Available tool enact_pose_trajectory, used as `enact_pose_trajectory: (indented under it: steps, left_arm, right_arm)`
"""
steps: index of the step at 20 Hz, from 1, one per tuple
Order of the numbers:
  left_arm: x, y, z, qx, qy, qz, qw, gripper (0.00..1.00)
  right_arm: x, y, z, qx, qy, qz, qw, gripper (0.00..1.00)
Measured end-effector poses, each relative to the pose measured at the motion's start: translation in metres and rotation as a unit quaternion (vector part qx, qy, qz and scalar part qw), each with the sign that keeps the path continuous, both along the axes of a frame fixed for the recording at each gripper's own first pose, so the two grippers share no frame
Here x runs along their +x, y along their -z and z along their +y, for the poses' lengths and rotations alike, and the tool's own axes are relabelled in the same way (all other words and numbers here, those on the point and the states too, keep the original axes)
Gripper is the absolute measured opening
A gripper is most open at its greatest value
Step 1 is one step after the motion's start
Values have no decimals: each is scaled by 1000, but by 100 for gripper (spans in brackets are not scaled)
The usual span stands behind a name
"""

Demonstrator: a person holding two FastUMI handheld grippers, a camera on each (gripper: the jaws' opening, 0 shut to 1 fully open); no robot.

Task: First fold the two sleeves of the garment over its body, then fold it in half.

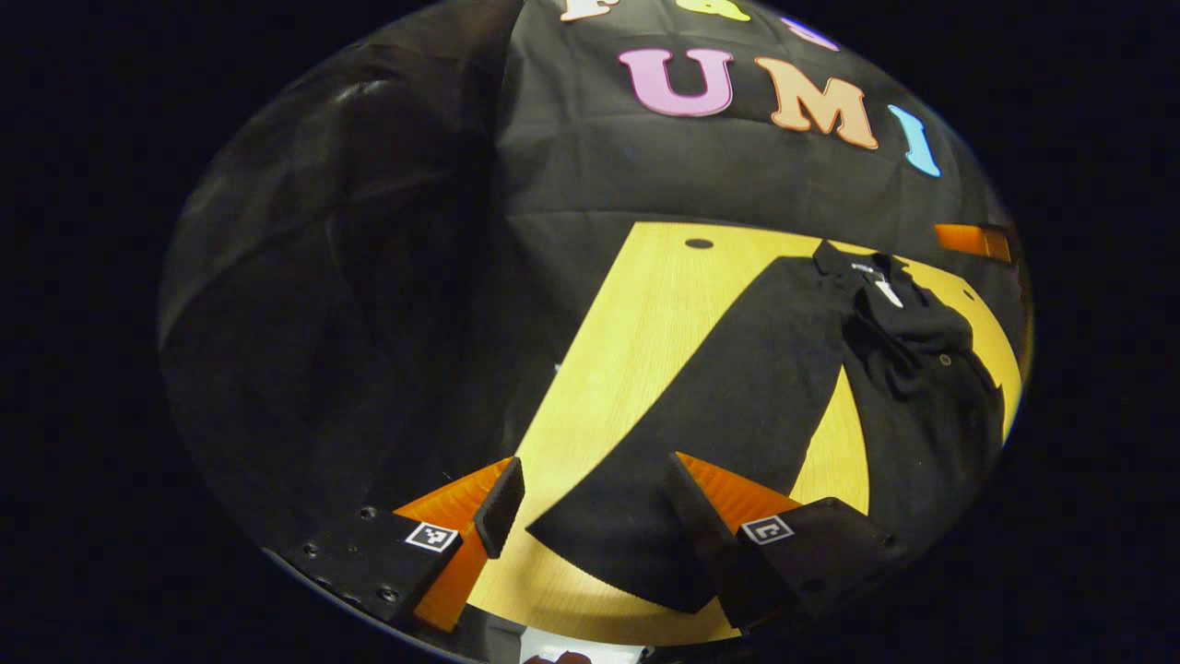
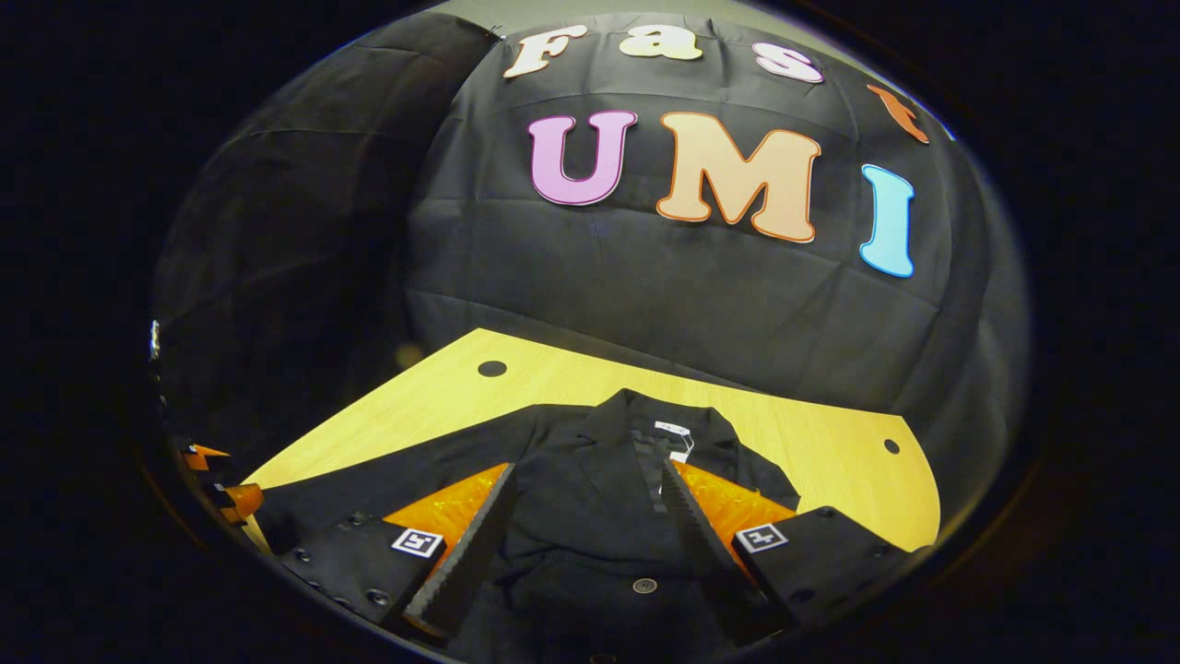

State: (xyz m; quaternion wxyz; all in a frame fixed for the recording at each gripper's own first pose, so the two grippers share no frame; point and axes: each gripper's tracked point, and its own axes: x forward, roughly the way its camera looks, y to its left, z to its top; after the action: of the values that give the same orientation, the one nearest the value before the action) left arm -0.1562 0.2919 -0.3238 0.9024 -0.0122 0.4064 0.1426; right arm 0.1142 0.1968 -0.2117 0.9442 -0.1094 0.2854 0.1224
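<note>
A black jacket (image 1: 931, 406) lies flat on the wooden table (image 1: 645, 323), collar at the far end. One long sleeve (image 1: 737, 387) stretches straight out from it, and its cuff (image 1: 608, 544) rests on the table between the fingers of my left gripper (image 1: 595, 464), which is open. A bunch of black cloth (image 1: 908, 332) lies on the jacket's chest. In the right gripper view my right gripper (image 2: 586, 468) hovers open over the jacket's front (image 2: 590, 526), with the collar (image 2: 645, 415) beyond its tips and a button (image 2: 643, 585) between its fingers. The stretched sleeve (image 2: 415, 461) runs off to the left.
The table (image 2: 811, 433) has small round holes (image 2: 491, 369) near its far corners and ends at the black cloth wall behind. Bare wood lies to the right of the collar. The other gripper (image 2: 217, 480) shows at the left edge of the right gripper view.
</note>
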Motion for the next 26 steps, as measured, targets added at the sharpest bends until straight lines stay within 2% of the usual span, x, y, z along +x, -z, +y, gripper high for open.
enact_pose_trajectory:
  steps: [5,6,7,9,10,11,13,16,17,19,23,26]
  left_arm:
    - [-17,33,-10,-41,-12,44,998,96]
    - [-13,28,-9,-41,-11,29,999,100]
    - [-13,33,-12,-48,-15,34,998,93]
    - [-13,33,-11,-50,-30,27,998,94]
    - [-12,34,-11,-49,-33,27,998,87]
    - [-11,34,-12,-49,-31,27,998,83]
    - [-6,35,-19,-47,-26,29,998,68]
    - [0,39,-20,-21,-35,26,999,8]
    - [0,38,-21,-8,-41,25,999,2]
    - [1,37,-25,8,-48,25,999,0]
    - [8,22,-35,-25,-90,33,995,0]
    - [33,-13,-36,-22,-101,-11,995,0]
  right_arm:
    - [-13,-7,-18,-21,5,-3,1000,98]
    - [-16,-9,-25,-26,6,-4,1000,99]
    - [-19,-12,-31,-30,8,-7,999,98]
    - [-24,-13,-45,-24,17,-8,1000,97]
    - [-27,-14,-51,-17,25,-9,999,99]
    - [-30,-14,-58,-9,30,-13,999,99]
    - [-35,-9,-72,1,34,-13,999,99]
    - [-45,-3,-96,18,36,0,999,99]
    - [-47,-4,-104,28,37,2,999,99]
    - [-51,-7,-122,38,39,0,999,99]
    - [-53,-18,-161,41,46,-8,998,98]
    - [-56,-25,-184,42,55,-16,998,99]
